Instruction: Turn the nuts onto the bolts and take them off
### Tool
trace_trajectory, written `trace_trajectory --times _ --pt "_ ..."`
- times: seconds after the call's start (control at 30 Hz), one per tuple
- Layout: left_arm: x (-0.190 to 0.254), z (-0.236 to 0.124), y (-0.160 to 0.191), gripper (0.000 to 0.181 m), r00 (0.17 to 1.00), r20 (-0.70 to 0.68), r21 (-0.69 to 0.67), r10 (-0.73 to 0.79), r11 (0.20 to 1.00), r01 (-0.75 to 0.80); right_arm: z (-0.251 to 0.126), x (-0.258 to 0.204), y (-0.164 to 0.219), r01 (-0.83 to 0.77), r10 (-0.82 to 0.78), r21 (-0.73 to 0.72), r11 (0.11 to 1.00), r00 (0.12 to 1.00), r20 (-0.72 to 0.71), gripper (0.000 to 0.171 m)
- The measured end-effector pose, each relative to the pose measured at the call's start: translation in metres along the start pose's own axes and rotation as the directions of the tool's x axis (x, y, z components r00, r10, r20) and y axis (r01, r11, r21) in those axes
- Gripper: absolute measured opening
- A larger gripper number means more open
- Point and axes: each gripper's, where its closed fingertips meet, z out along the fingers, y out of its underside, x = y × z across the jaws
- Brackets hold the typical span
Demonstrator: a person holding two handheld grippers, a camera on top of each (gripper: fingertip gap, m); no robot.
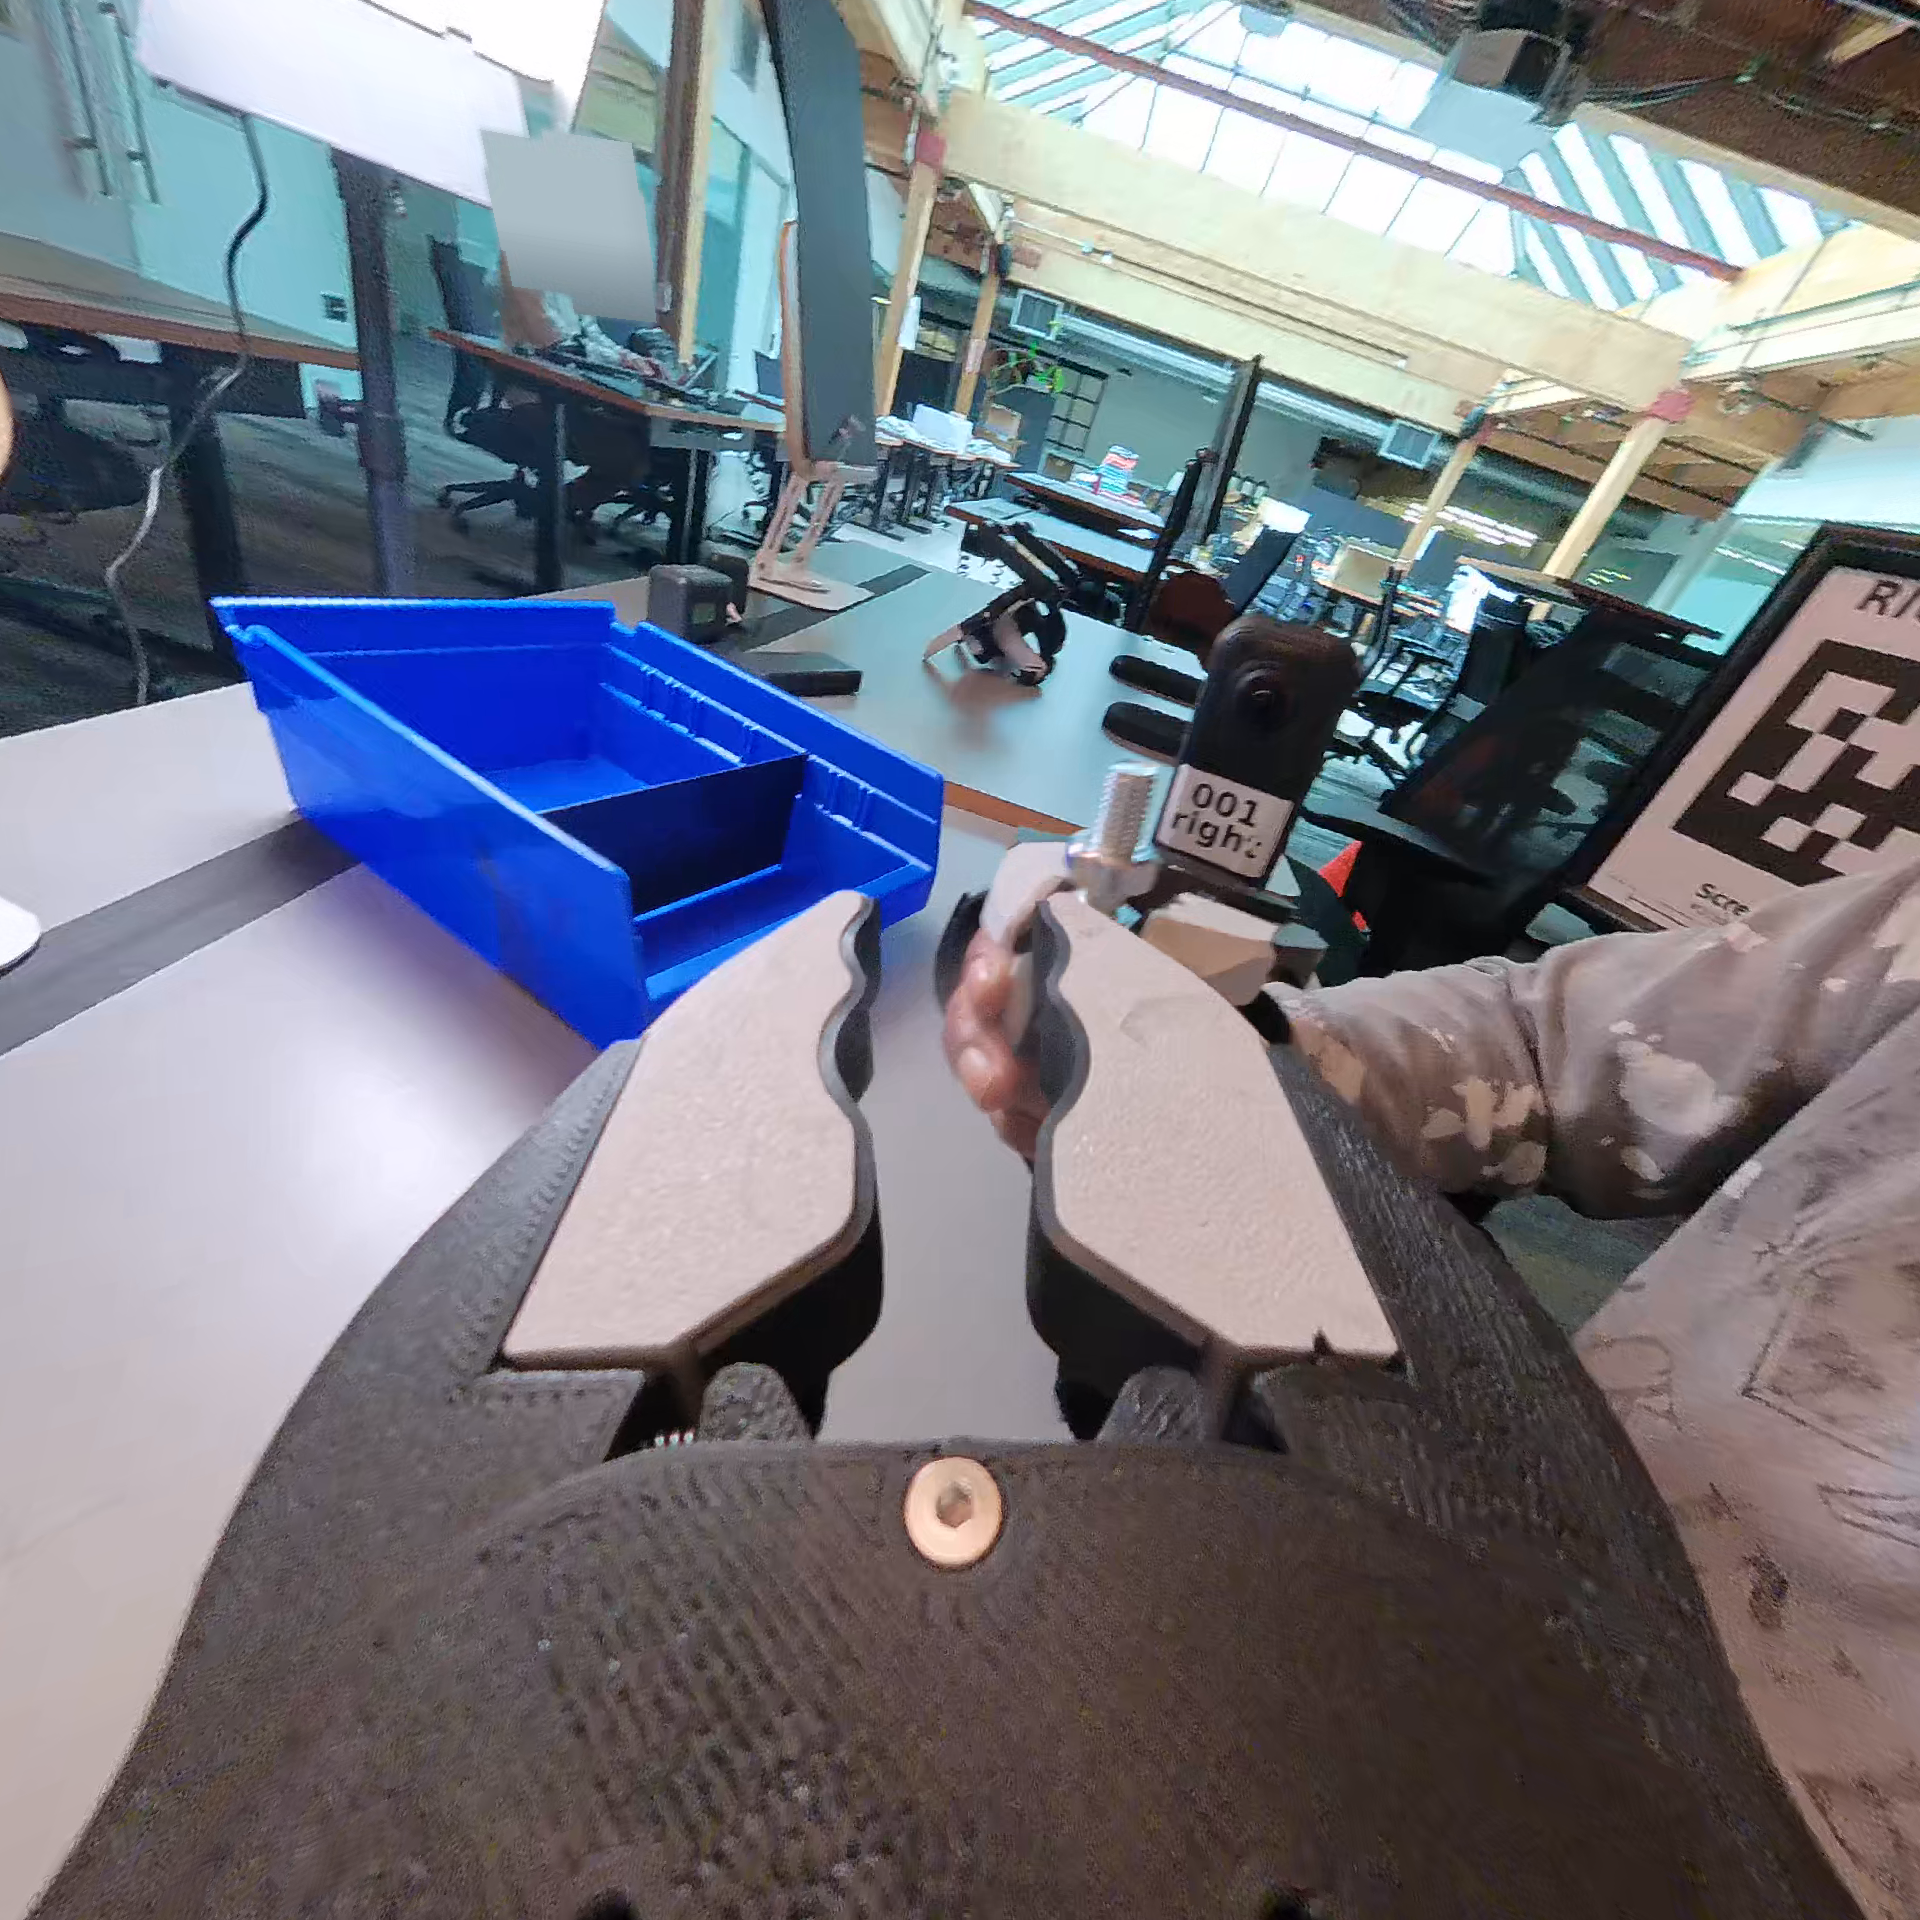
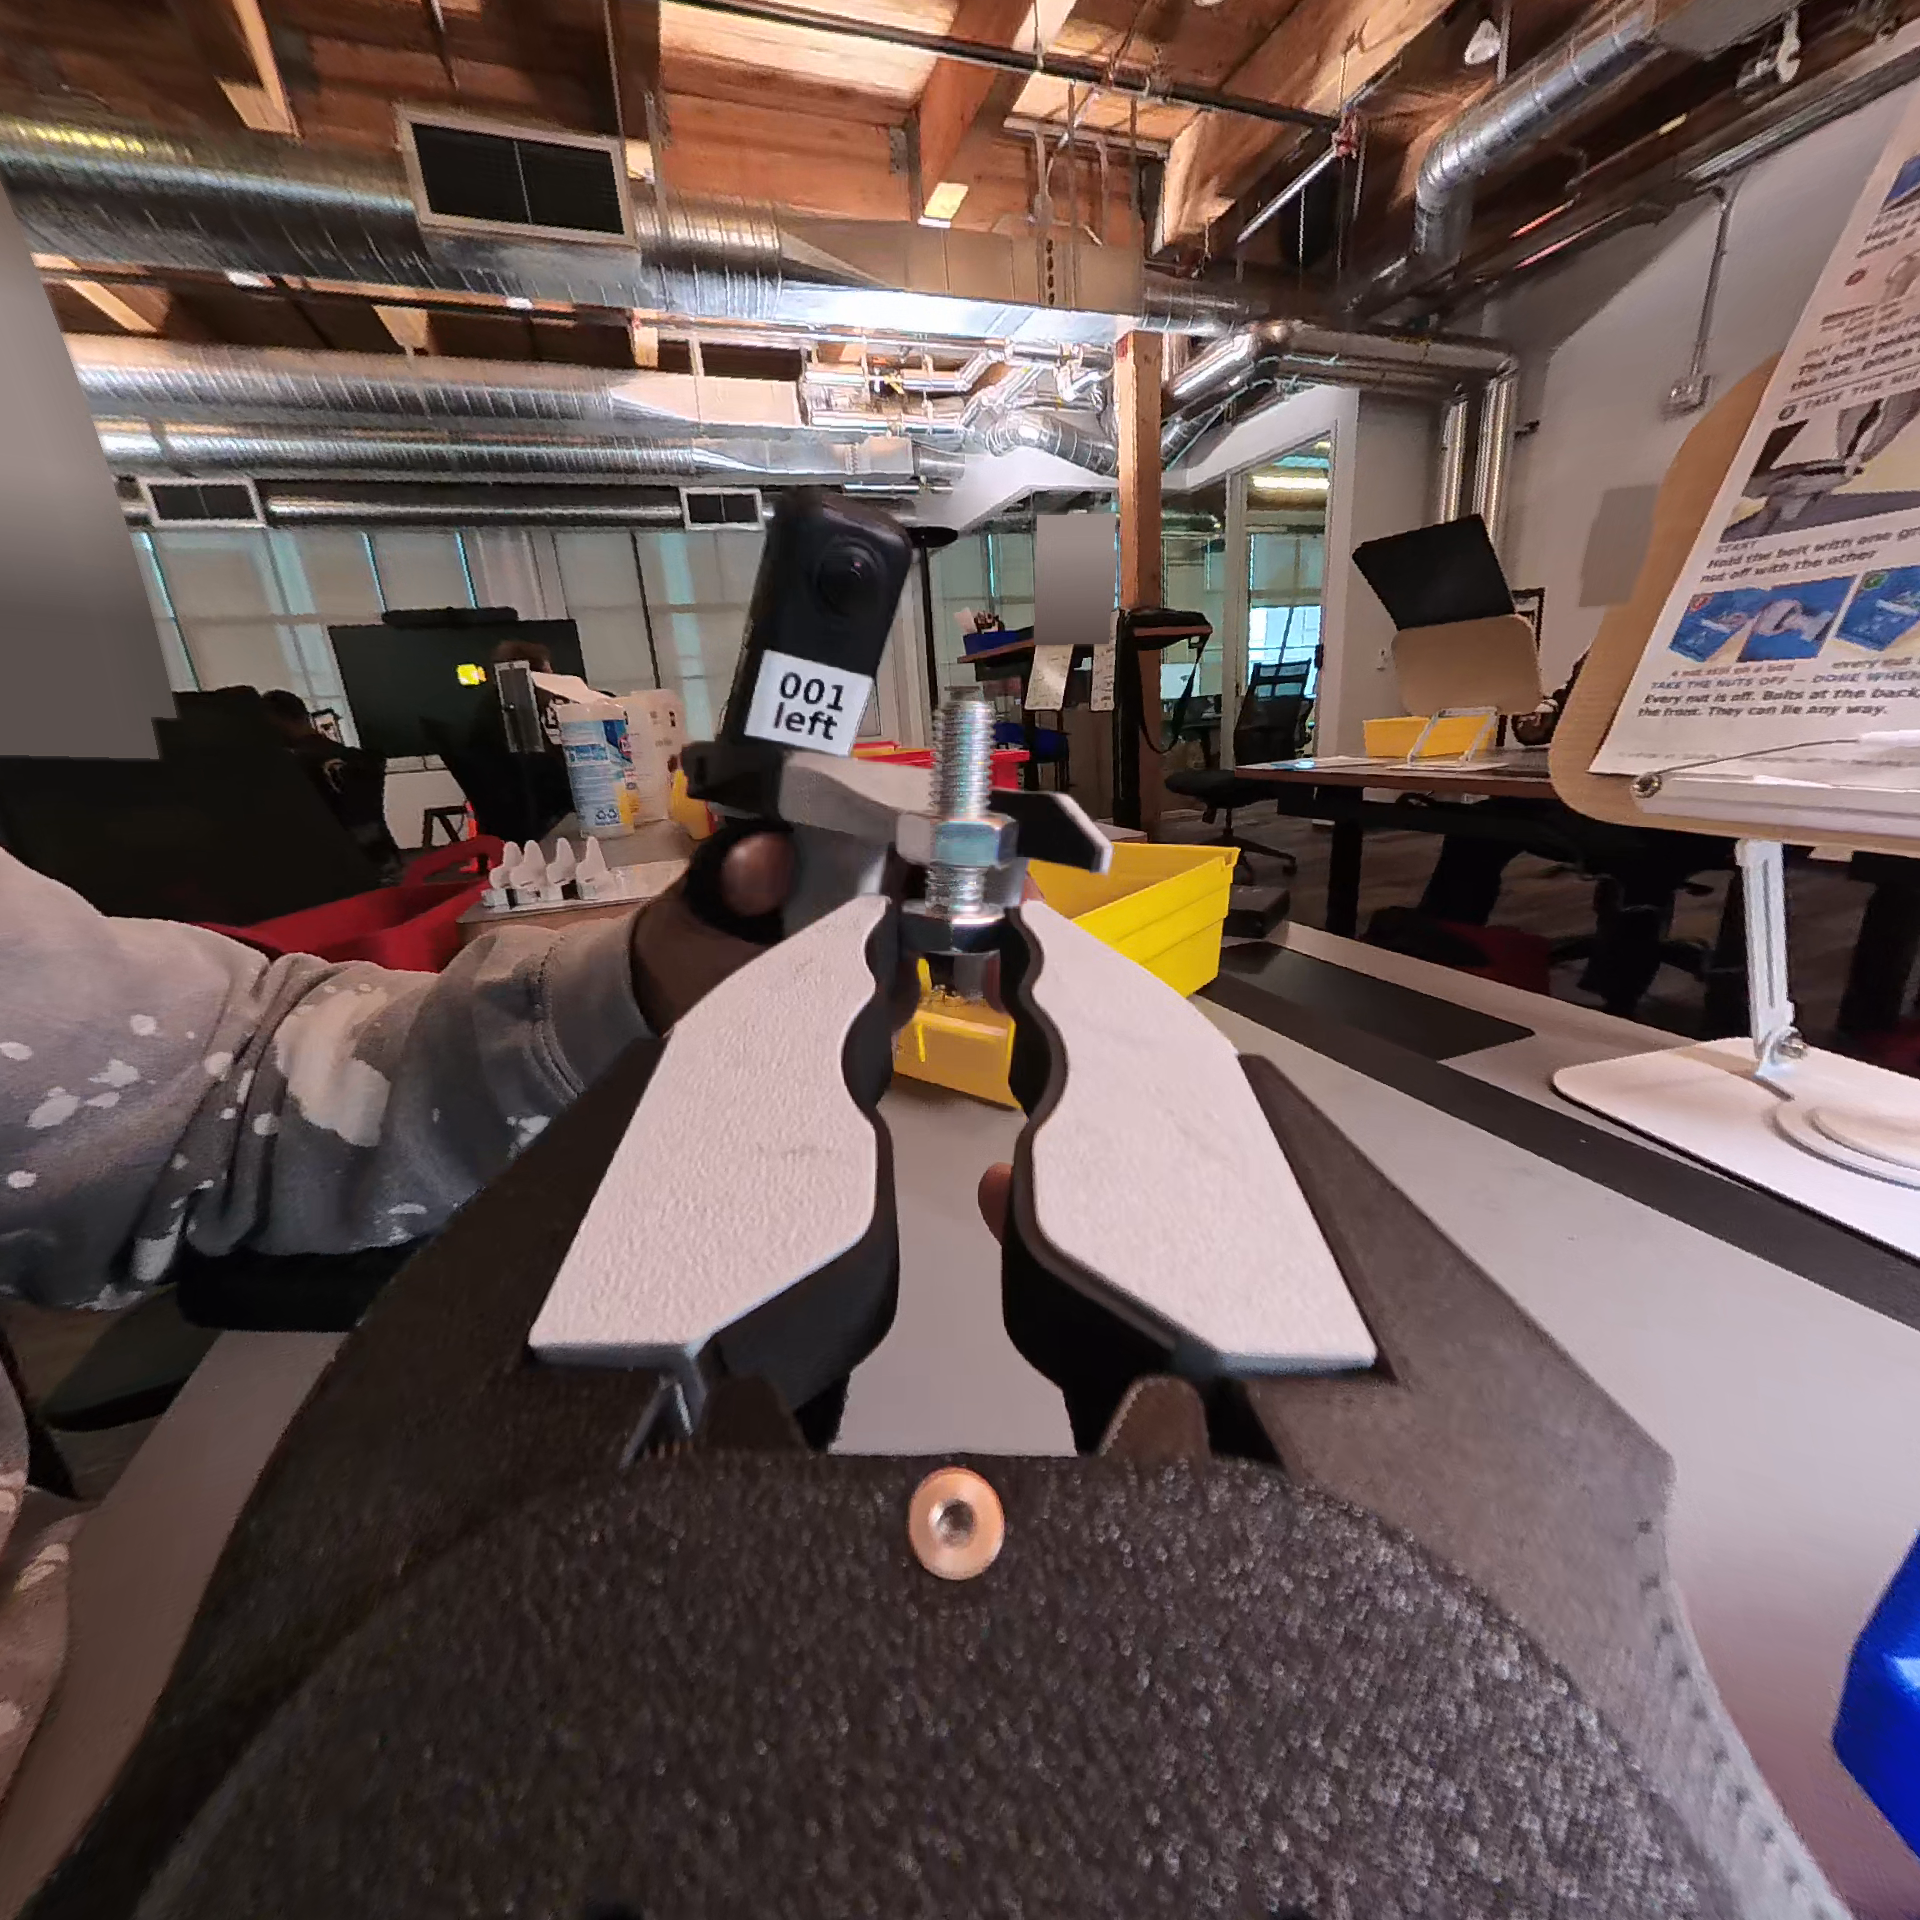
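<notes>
Blocking part of its own grip, the right gripper (image 2: 958, 940) clamps one bolt (image 2: 963, 831) by the head at 12 o'clock, thread upright, so the head's underside stays hidden. One nut (image 2: 971, 840) sits partway down the thread, and the left gripper (image 2: 997, 831) reaches it from 9 o'clock, though whether its fingers pinch it is hard to make out. One blue bin (image 1: 582, 790) at 10 o'clock in the left wrist view shows two compartments; its contents can't be seen.
</notes>
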Motion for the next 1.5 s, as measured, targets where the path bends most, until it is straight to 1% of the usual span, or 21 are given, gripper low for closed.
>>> trace_trajectory --times 0.13,0.23,0.27,0.3,0.33,0.4,0.47,0.6,0.67,0.77,0.8,0.83,0.87,0.93,1.1,1.2,1.3,1.33,1.37,1.4,1.5 --pt "0.02 0.006 0.0 0.037 0.997 -0.081 0.001 0.018 1.0 -0.018 0.003 0.001 0.007 0.006 -0.006 -0.035 0.999 1.0 -0.017 0.018" --pt "0.017 0.009 0.005 0.036 0.998 -0.046 -0.022 0.048 0.999 -0.049 0.004 -0.001 0.008 0.01 -0.01 -0.04 0.999 1.0 -0.013 0.018" --pt "0.011 0.008 0.004 0.026 0.999 -0.02 -0.026 0.047 0.999 -0.047 0.003 0.0 0.008 0.003 -0.004 -0.035 0.999 1.0 -0.018 0.018" --pt "-0.002 0.004 0.004 0.015 0.997 0.055 -0.035 0.06 0.998 -0.059 0.001 -0.001 0.004 -0.007 0.007 -0.011 1.0 1.0 0.006 0.018" --pt "-0.009 0.001 0.005 0.015 0.994 0.082 -0.039 0.073 0.997 -0.07 0.0 -0.002 0.001 -0.018 0.018 0.002 1.0 1.0 0.012 0.018" --pt "-0.009 -0.001 0.004 0.02 0.997 0.062 -0.03 0.039 0.999 -0.037 -0.001 -0.001 -0.002 0.006 -0.006 0.002 1.0 1.0 0.002 0.018" --pt "-0.004 0.0 0.003 0.025 0.998 0.04 -0.023 0.039 0.999 -0.038 0.0 0.001 0.0 -0.002 0.002 -0.005 1.0 1.0 -0.005 0.018" --pt "0.015 0.007 0.002 0.034 0.998 -0.05 -0.007 0.03 1.0 -0.03 0.002 0.002 0.007 -0.001 0.001 -0.035 0.999 1.0 -0.02 0.018" --pt "0.02 0.01 0.004 0.035 0.998 -0.061 -0.017 0.033 0.999 -0.034 0.004 0.0 0.008 0.004 -0.005 -0.042 0.999 1.0 -0.017 0.018" --pt "0.012 0.009 0.007 0.032 0.998 -0.022 -0.045 0.051 0.998 -0.052 0.004 0.0 0.008 -0.001 0.0 -0.037 0.999 1.0 -0.021 0.018" --pt "-0.004 0.006 0.009 0.014 0.996 0.07 -0.072 0.061 0.996 -0.056 0.002 0.001 0.006 -0.012 0.012 -0.017 1.0 1.0 -0.007 0.018" --pt "-0.015 0.002 0.011 0.017 0.988 0.124 -0.086 0.095 0.993 -0.085 0.0 -0.001 0.001 -0.031 0.031 0.008 0.999 0.999 0.014 0.018" --pt "-0.018 0.0 0.012 0.018 0.989 0.124 -0.08 0.078 0.994 -0.069 -0.001 -0.002 -0.003 -0.025 0.025 0.016 1.0 1.0 0.013 0.018" --pt "-0.016 -0.002 0.01 0.023 0.996 0.085 -0.053 0.013 0.999 -0.009 0.0 -0.002 -0.005 0.006 -0.006 0.009 1.0 1.0 0.004 0.018" --pt "0.006 0.004 0.003 0.03 0.999 -0.011 -0.012 0.032 0.999 -0.032 0.0 0.005 0.005 -0.006 0.005 -0.033 0.999 1.0 -0.031 0.018" --pt "0.018 0.009 0.006 0.034 0.998 -0.051 -0.022 0.03 0.999 -0.031 0.003 0.004 0.009 0.0 -0.002 -0.05 0.999 1.0 -0.03 0.018" --pt "0.013 0.01 0.009 0.031 0.998 -0.011 -0.049 0.061 0.997 -0.062 0.004 0.002 0.009 0.002 -0.004 -0.052 0.999 1.0 -0.028 0.018" --pt "0.003 0.008 0.009 0.017 0.997 0.055 -0.06 0.062 0.996 -0.059 0.002 0.004 0.008 -0.004 0.002 -0.04 0.999 1.0 -0.029 0.018" --pt "-0.008 0.004 0.009 0.015 0.989 0.119 -0.07 0.092 0.994 -0.084 0.0 0.002 0.004 -0.013 0.013 -0.02 1.0 1.0 -0.007 0.018" --pt "-0.012 0.001 0.008 0.015 0.985 0.137 -0.067 0.101 0.993 -0.092 0.0 0.002 0.002 -0.012 0.012 -0.014 1.0 1.0 -0.009 0.018" --pt "-0.013 -0.002 0.003 0.017 0.991 0.122 -0.035 0.054 0.998 -0.05 -0.001 0.004 0.001 0.007 -0.007 -0.026 1.0 1.0 -0.025 0.018"
